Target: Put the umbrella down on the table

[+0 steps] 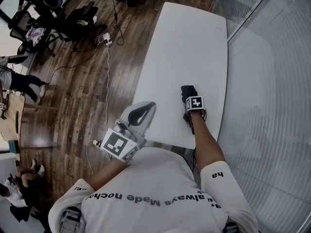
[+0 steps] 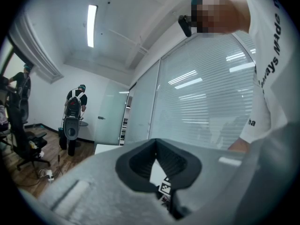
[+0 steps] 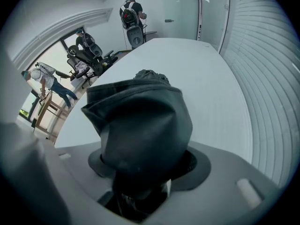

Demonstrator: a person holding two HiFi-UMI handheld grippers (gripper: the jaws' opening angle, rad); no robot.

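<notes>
A black folded umbrella [image 1: 188, 91] is over the right middle of the long white table [image 1: 184, 42]. My right gripper [image 1: 189, 100] is shut on it. In the right gripper view the umbrella's bunched black fabric [image 3: 140, 121] fills the space between the jaws and hides their tips, with the table [image 3: 206, 78] stretching beyond. I cannot tell whether the umbrella touches the tabletop. My left gripper [image 1: 140, 113] is held up at the table's near left corner, close to my body. It is shut with nothing in it [image 2: 157, 146].
A glass wall with blinds [image 1: 277, 91] runs along the table's right side. Wooden floor [image 1: 82, 81] lies left of it, with office chairs [image 1: 53, 18], a power strip and cables [image 1: 104, 39]. People stand at the far left and beyond the table's far end [image 3: 132, 18].
</notes>
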